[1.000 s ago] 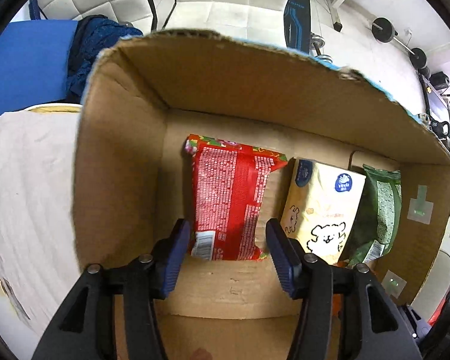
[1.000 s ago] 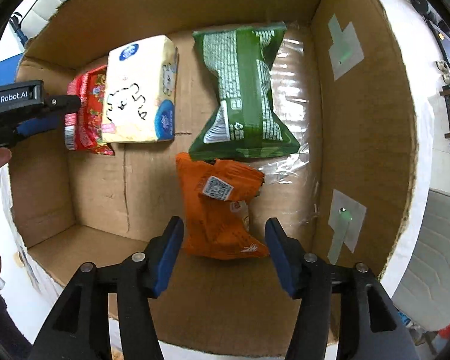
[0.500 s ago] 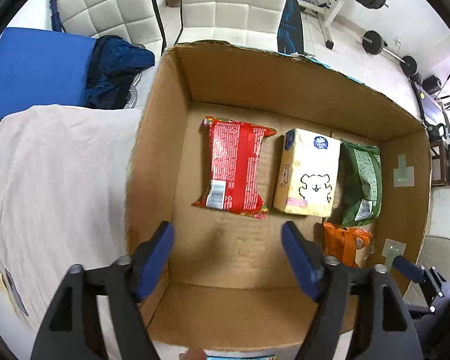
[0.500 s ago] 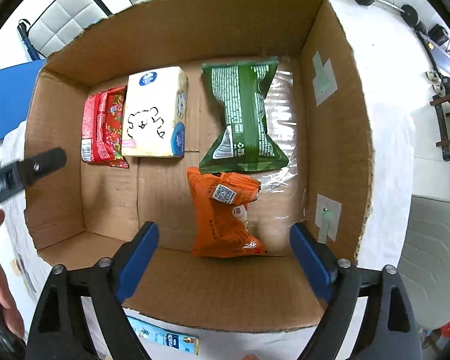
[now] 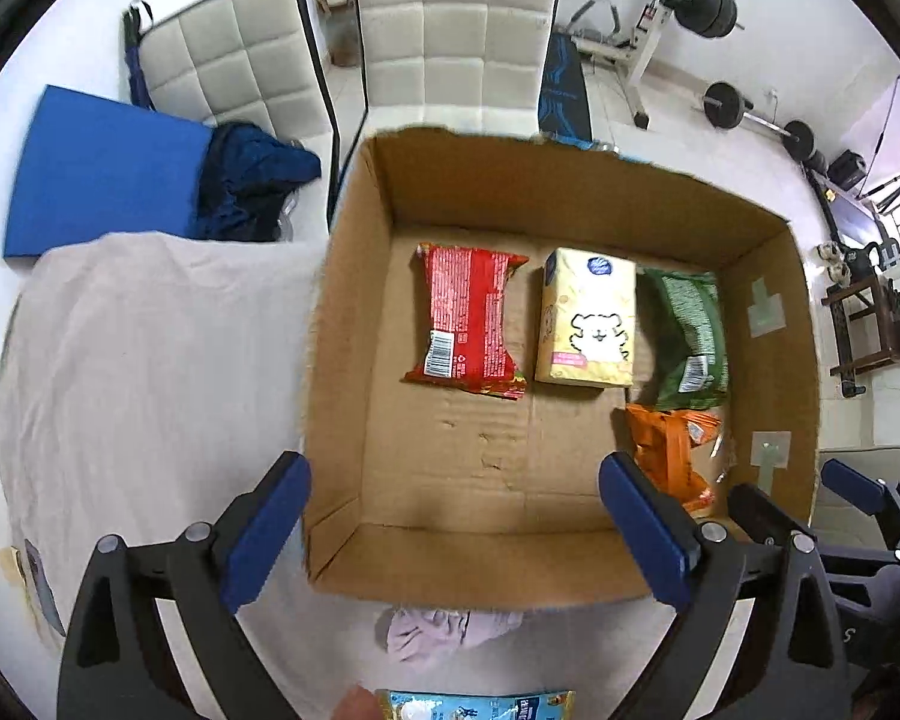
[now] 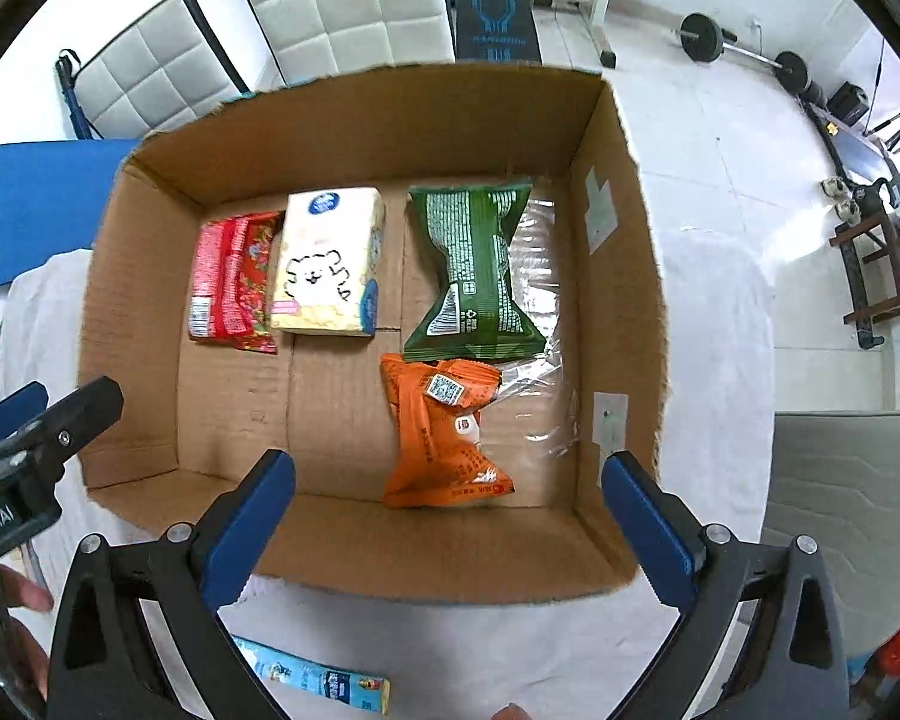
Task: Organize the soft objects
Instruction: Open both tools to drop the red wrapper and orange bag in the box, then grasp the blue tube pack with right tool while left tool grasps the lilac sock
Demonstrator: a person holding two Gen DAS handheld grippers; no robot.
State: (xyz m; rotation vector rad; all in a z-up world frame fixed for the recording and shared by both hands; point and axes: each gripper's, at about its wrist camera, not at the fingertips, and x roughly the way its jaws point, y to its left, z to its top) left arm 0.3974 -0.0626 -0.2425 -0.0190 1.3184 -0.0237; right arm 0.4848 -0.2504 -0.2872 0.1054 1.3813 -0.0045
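An open cardboard box (image 5: 342, 360) (image 6: 618, 276) holds a red snack bag (image 5: 465, 321) (image 6: 231, 282), a yellow tissue pack with a dog drawing (image 5: 588, 318) (image 6: 327, 261), a green bag (image 5: 687, 339) (image 6: 474, 276) and an orange bag (image 5: 669, 456) (image 6: 444, 432). My left gripper (image 5: 456, 534) is open and empty, high above the box's near wall. My right gripper (image 6: 450, 528) is open and empty above the near wall too. A light blue packet (image 5: 474, 705) (image 6: 318, 678) and a pink cloth (image 5: 444, 630) lie on the table in front of the box.
The box stands on a table with a white cloth (image 5: 138, 372) (image 6: 720, 360). Two padded chairs (image 5: 456, 30) and a blue mat (image 5: 96, 180) are behind it. Gym weights (image 5: 726, 102) lie on the floor at the back right. A grey chair (image 6: 840, 510) is at the right.
Both grippers have risen up and back out of the box and opened wider. The red bag and the orange bag stay lying in the box where they were.
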